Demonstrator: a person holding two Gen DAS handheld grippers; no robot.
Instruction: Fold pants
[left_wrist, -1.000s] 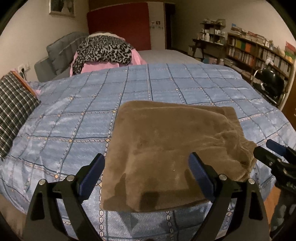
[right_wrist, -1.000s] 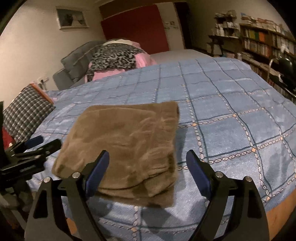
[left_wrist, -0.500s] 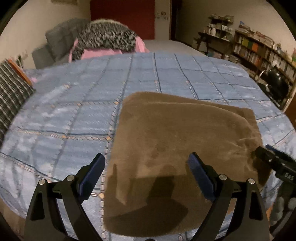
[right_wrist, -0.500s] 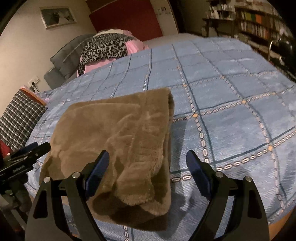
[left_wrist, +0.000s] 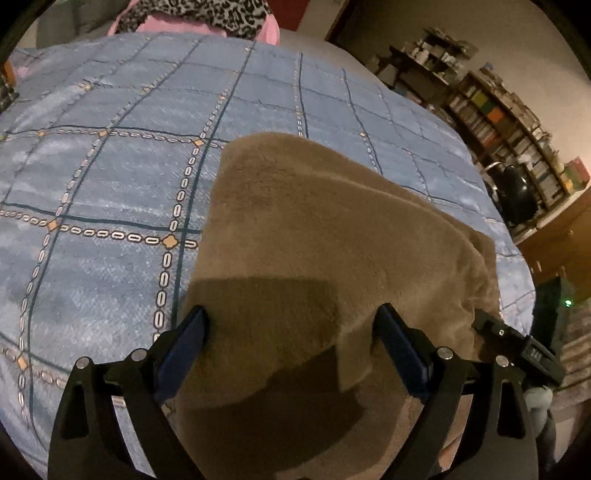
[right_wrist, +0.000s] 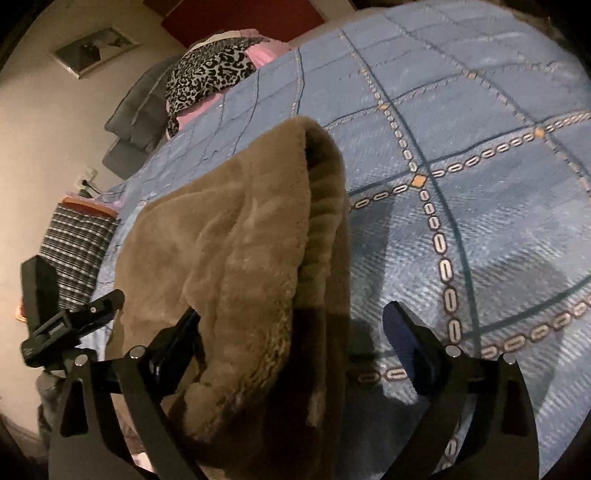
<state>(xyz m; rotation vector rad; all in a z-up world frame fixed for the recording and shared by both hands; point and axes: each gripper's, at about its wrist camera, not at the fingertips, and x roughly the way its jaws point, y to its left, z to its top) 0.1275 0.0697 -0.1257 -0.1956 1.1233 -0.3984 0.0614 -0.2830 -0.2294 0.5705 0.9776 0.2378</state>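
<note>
The brown fleece pants (left_wrist: 325, 240), already folded into a thick pad, lie on the blue checked bedspread (left_wrist: 92, 177) at the bed's near edge. Both grippers hang over the pad's near end, at six o'clock in each wrist view. The left gripper (left_wrist: 291, 343) stands wide, holding nothing, astride the pad's left corner. The right gripper (right_wrist: 291, 339) is opening, its jaws astride the layered right edge without pressing it. Seemingly a further fold is being set up; next, both must close on that near edge and carry it toward twelve o'clock.
</note>
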